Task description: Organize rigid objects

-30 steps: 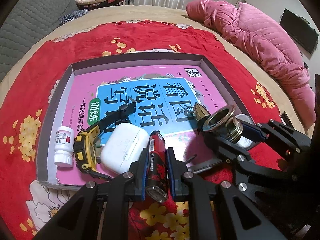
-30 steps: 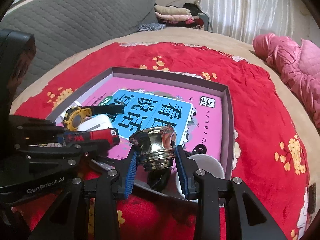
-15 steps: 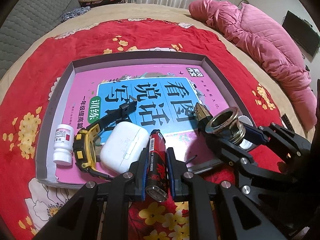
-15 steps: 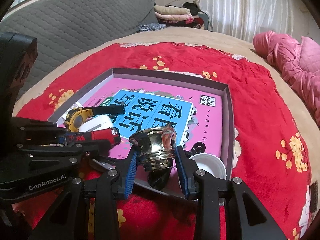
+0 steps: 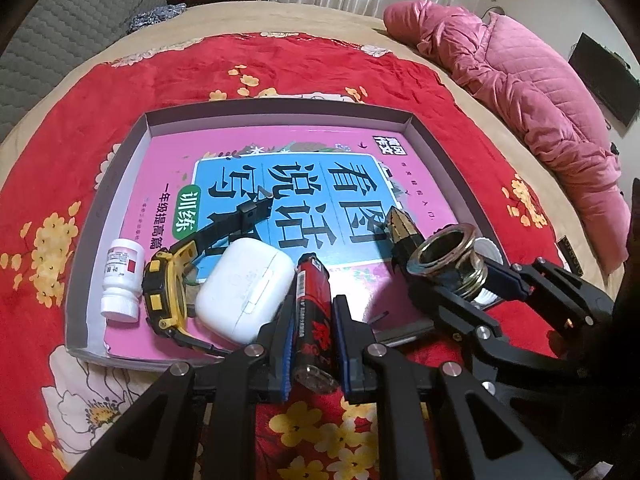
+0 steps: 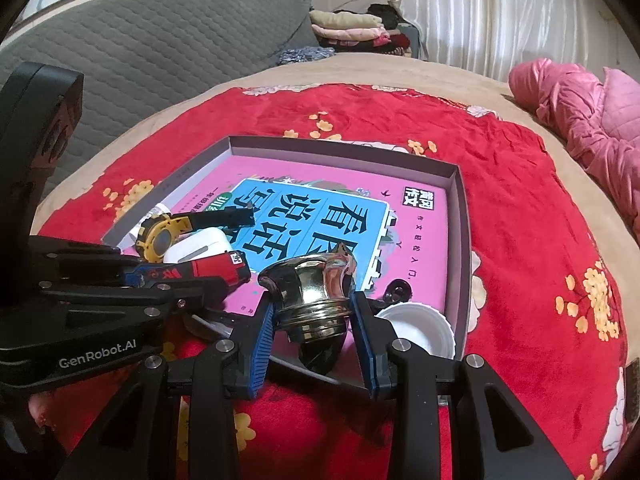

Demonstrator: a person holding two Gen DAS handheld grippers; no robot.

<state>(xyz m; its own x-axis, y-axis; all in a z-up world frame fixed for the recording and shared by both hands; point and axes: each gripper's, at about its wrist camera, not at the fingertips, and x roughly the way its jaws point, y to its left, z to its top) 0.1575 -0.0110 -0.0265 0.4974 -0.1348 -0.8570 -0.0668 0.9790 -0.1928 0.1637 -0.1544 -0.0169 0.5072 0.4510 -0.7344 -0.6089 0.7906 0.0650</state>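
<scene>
Your grey tray (image 5: 108,184) holds a pink book (image 5: 320,168), pill bottle (image 5: 120,276), yellow watch (image 5: 164,292), white earbud case (image 5: 244,292) and white cap (image 6: 416,328) along its near edge; the far half lies bare. Your left gripper (image 5: 312,320) clamps the red battery (image 5: 312,312) over that near edge; beside it, your right gripper (image 6: 312,312) clamps the brass fitting (image 6: 312,292).

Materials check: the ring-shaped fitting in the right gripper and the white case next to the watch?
Fitting: looks like polished metal, brass-toned, with mirror reflections and threaded ridges on its neck. White case: probably smooth, semi-gloss hard plastic, with rounded corners, a lid seam and soft highlights.
</scene>
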